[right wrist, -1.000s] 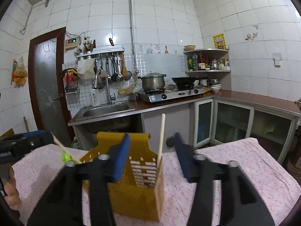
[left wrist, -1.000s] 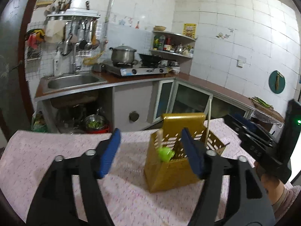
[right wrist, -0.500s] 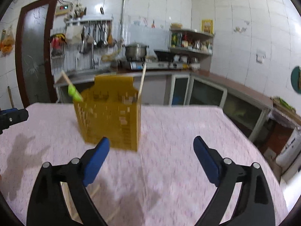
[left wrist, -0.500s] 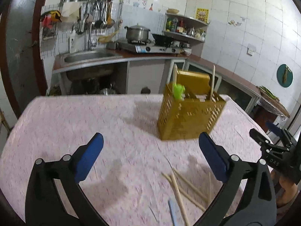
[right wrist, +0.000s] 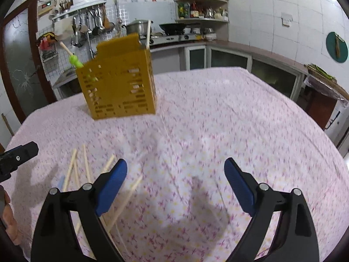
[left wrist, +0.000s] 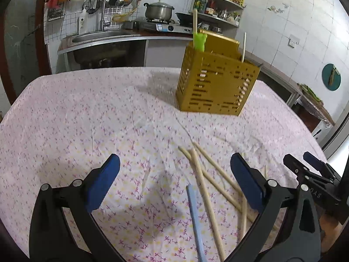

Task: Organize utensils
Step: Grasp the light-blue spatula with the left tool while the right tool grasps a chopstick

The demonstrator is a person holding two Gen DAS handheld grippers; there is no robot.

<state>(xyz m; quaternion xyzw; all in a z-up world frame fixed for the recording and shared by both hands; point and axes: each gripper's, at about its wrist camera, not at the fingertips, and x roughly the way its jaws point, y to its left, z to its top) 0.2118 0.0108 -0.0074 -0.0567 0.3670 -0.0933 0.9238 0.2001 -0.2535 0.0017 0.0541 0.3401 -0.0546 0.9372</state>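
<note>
Left claw [left wrist: 174,182]: jaws spread wide, nothing between them, above the bench [left wrist: 65,120] with its flowered cloth. Right claw [right wrist: 175,181]: likewise spread wide and holding nothing.

Loose chopsticks [left wrist: 207,181] lie crossed on the cloth on the near side of the yellow holder [left wrist: 216,83], well apart from it. In the left view they sit between and just behind the left claw's blue pads; their near ends are cut off by the right-hand finger and the frame edge. A pale blue stick [left wrist: 195,216] lies beside them, its lower end out of frame. In the right view the chopsticks are blurred and partly hidden behind that claw's left-hand finger; their count cannot be made out.

The holder stands upright on the bench, farther back. A green-handled utensil [left wrist: 199,41] and one chopstick [left wrist: 243,47] stick out of its top; their lower parts are hidden inside.

Beyond the holder: a sink [left wrist: 96,38] and a pot [left wrist: 159,9].
</note>
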